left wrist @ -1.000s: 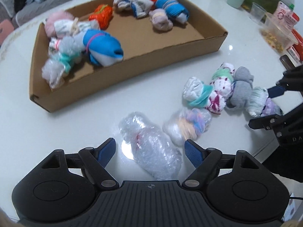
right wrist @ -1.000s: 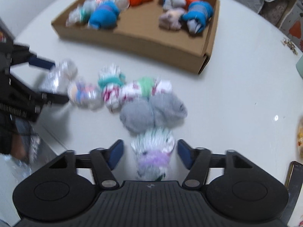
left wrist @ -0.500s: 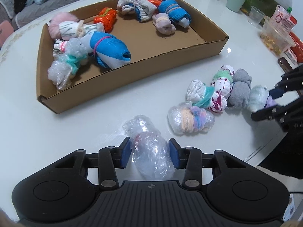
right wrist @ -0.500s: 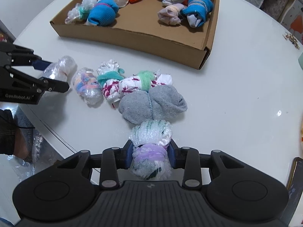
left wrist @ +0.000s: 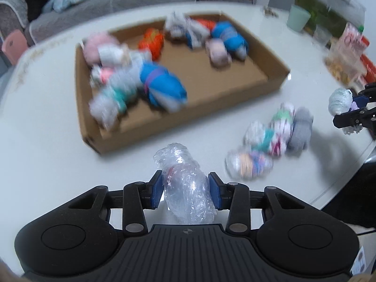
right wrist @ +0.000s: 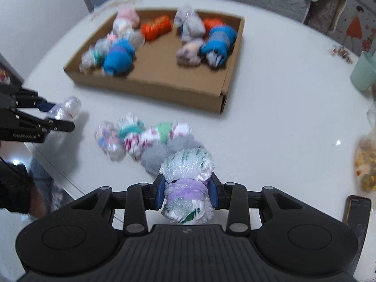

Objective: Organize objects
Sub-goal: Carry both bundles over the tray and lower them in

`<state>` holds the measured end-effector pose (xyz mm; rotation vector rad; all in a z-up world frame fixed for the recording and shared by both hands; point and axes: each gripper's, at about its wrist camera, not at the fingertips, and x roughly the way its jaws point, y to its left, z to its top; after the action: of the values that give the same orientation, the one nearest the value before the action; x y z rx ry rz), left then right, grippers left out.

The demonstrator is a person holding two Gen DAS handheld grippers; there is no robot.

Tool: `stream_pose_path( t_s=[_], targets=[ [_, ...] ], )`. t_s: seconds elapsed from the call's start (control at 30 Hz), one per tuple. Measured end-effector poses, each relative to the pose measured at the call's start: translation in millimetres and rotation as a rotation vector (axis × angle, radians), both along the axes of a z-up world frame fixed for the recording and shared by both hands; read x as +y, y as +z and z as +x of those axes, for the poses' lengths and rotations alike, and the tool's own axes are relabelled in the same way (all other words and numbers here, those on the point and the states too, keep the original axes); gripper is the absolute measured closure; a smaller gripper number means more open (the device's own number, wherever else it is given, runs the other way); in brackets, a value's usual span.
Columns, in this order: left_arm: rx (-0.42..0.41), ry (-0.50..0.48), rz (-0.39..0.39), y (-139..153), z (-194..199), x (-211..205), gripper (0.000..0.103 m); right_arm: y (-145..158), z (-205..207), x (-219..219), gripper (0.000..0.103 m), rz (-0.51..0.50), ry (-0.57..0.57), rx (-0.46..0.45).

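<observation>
Clear-wrapped bundle (left wrist: 188, 195) in left gripper (left wrist: 185, 189), purple-banded bundle (right wrist: 186, 188) in right gripper (right wrist: 186, 191)

White lettering runs along the side of the left gripper (right wrist: 58, 117), at nine o'clock in the right wrist view; motion blur leaves it only partly legible, apparently "GenRobot.AI". At two o'clock in the left wrist view, a clear bag (left wrist: 351, 44) carries red print too blurred to read.
</observation>
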<state>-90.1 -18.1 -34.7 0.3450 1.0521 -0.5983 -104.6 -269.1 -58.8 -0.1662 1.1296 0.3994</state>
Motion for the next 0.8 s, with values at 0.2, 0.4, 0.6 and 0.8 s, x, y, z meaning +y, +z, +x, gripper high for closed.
stream_pose_path(
  t_s=[0.2,0.4,0.6,0.8],
  targets=[
    [-0.093,0.021,-0.084,42,29,-18,0.056,38,24,2,0.070,0.097,-0.023,-0.145],
    [-0.165,0.001,-0.146,59,73,-64,0.056,54,72,28,0.070,0.176,0.018,-0.242],
    [-0.231,-0.050,-0.106,41,107,-94,0.056,37,119,50,0.070,0.196,0.059,-0.286],
    [-0.222,-0.073,-0.076,3,131,-96,0.056,11,152,64,0.070,0.192,0.065,-0.267]
  ],
)
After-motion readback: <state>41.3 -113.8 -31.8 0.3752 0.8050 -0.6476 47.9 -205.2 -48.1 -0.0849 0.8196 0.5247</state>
